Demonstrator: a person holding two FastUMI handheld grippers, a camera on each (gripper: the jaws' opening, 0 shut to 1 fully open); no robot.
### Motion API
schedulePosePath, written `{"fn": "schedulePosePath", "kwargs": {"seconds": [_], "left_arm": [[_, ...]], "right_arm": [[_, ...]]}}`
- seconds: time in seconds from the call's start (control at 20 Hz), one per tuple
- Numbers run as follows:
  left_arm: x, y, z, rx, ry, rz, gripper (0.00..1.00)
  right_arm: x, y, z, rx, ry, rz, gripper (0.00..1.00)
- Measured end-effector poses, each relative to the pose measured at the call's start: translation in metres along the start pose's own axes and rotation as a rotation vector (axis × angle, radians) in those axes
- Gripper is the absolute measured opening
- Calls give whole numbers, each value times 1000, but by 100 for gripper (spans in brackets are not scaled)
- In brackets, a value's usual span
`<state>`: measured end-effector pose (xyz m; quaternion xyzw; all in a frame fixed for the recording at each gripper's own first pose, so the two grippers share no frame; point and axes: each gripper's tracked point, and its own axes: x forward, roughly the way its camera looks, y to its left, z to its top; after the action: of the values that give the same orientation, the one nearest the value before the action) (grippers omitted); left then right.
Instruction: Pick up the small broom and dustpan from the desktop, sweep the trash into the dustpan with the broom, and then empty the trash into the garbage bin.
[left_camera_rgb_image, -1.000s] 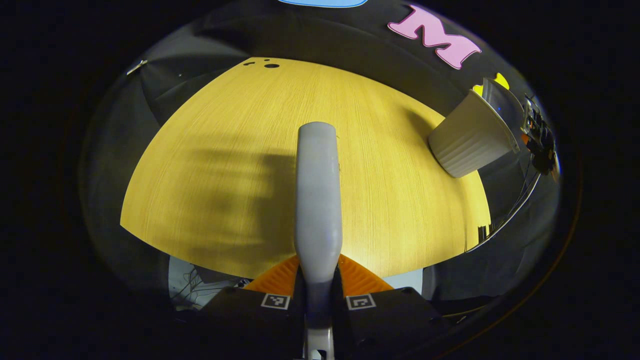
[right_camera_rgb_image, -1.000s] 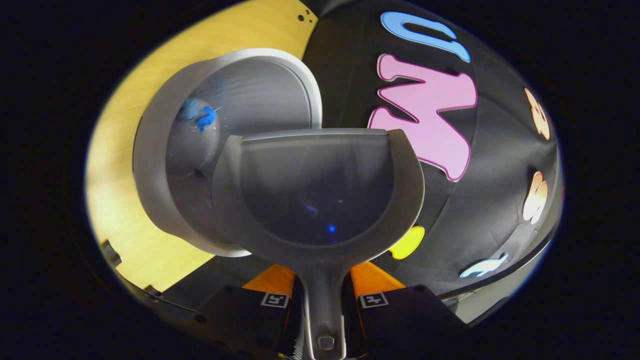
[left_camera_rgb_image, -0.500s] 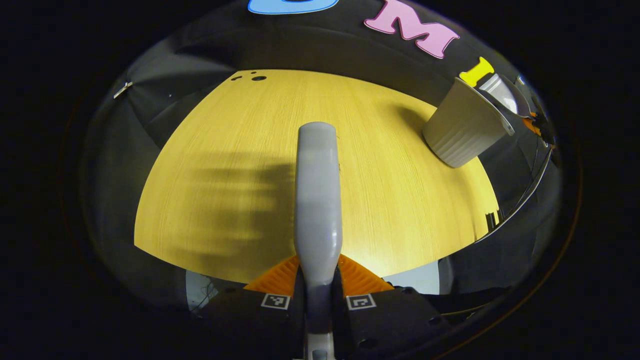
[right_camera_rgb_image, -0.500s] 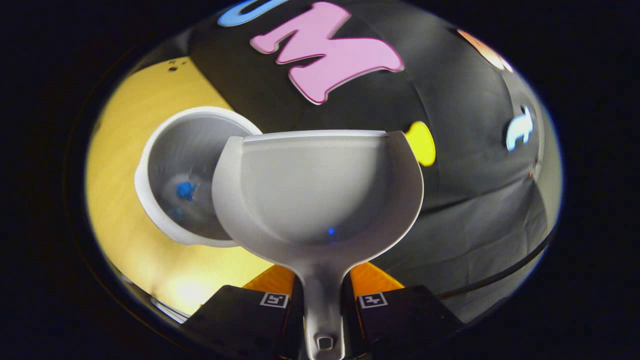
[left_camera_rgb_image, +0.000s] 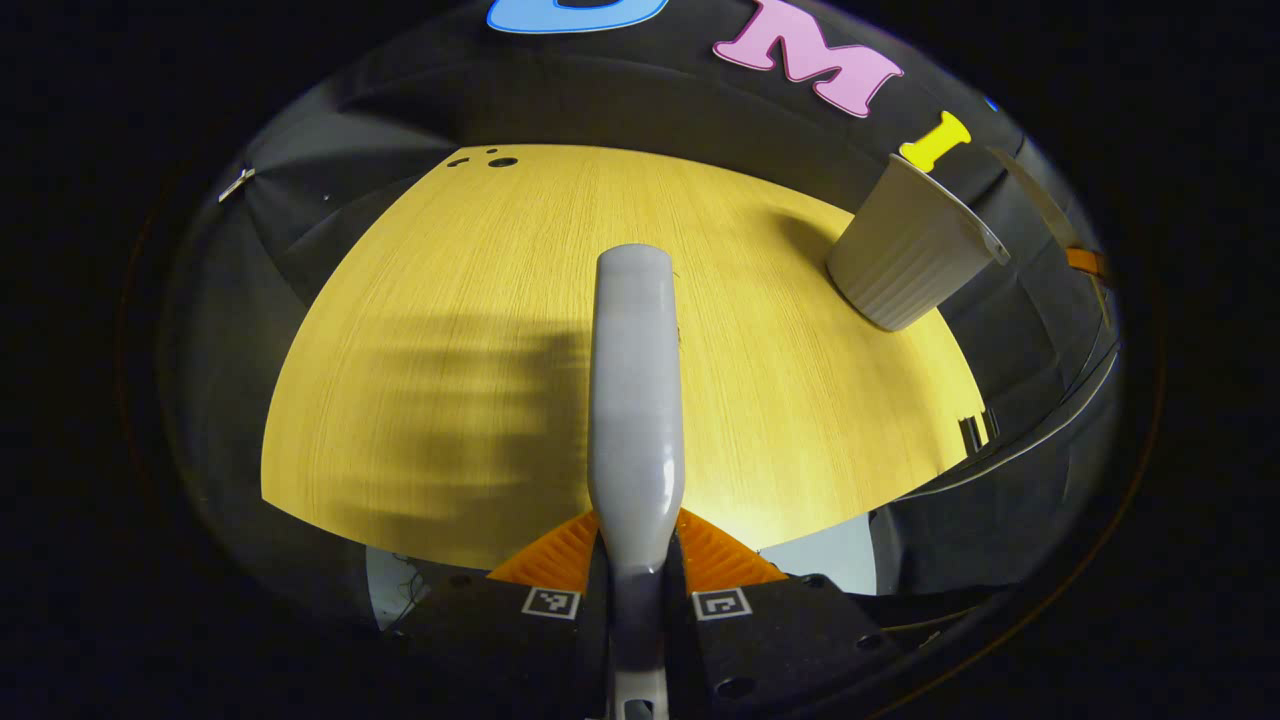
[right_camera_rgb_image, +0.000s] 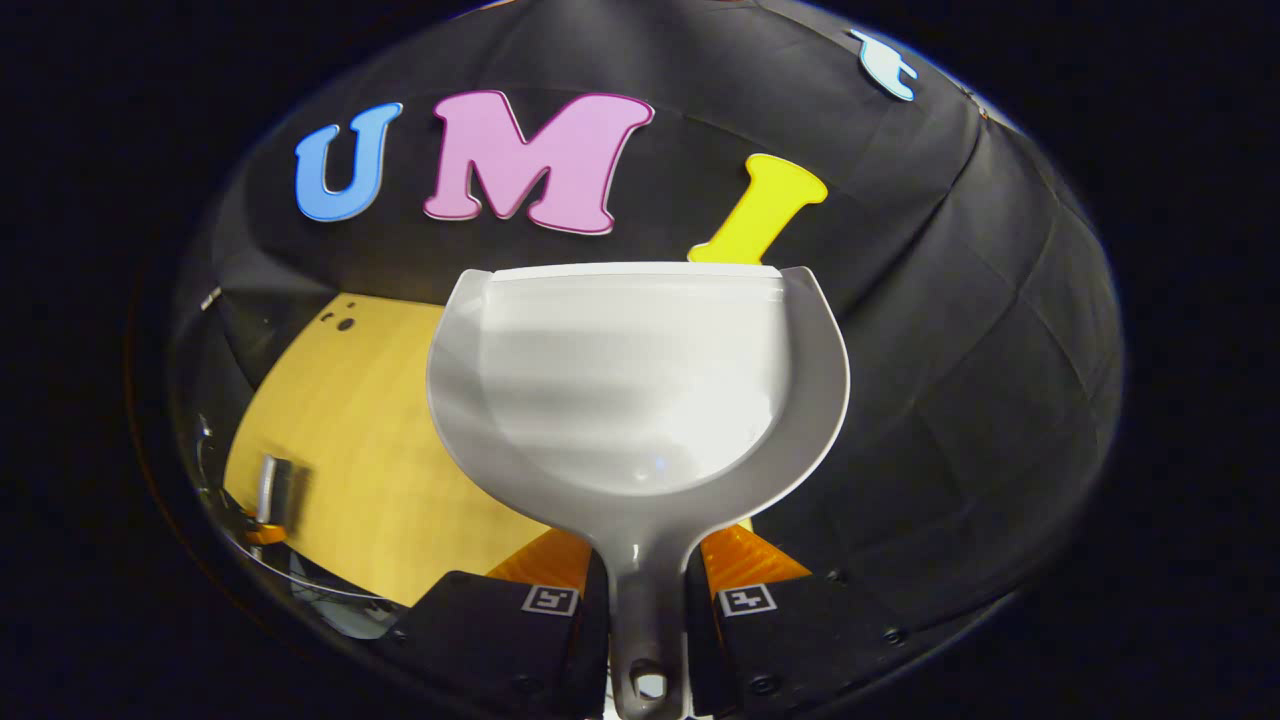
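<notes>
1. Left gripper (left_camera_rgb_image: 636, 560) pinches the broom (left_camera_rgb_image: 636, 380) handle at frame centre, above the desk (left_camera_rgb_image: 450, 330).
2. Right gripper (right_camera_rgb_image: 645, 575) pinches the dustpan (right_camera_rgb_image: 635, 385), seemingly emptied.
3. Bin (left_camera_rgb_image: 905, 260) stands upper right; we should lower both tools gently, clear of it.

A yellow wood-grain desktop (left_camera_rgb_image: 460, 330) lies under shadow bands on its left part. Near its far left corner sit three small dark holes (left_camera_rgb_image: 500, 161). Behind the desktop hangs the black cloth wall (right_camera_rgb_image: 950, 330).
</notes>
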<state>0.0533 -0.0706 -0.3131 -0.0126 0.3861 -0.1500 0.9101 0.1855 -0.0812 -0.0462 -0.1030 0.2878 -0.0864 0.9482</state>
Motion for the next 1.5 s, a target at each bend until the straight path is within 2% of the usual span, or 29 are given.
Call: {"fn": "schedulePosePath", "kwargs": {"seconds": [0.15,0.25,0.65,0.9,0.95,1.15,1.35,1.4,1.5], "left_arm": [[-1,12,-7,-2,0,15,27],[3,20,-13,-3,10,28,27],[16,43,10,12,29,64,27],[32,60,29,-14,46,90,27],[35,64,32,-22,54,101,30],[53,74,42,-24,99,138,27],[64,70,50,33,145,179,27],[64,64,52,54,156,190,24],[65,61,56,85,171,216,28]], "right_arm": [[-24,50,-7,81,-3,129,36],[-33,99,-25,88,14,233,36],[3,241,-102,36,201,440,36],[59,290,-165,85,353,476,36],[69,296,-179,106,391,472,36],[115,302,-228,132,480,417,36],[153,305,-242,103,501,346,36],[162,307,-243,105,504,334,36],[164,308,-245,121,518,321,36]]}}
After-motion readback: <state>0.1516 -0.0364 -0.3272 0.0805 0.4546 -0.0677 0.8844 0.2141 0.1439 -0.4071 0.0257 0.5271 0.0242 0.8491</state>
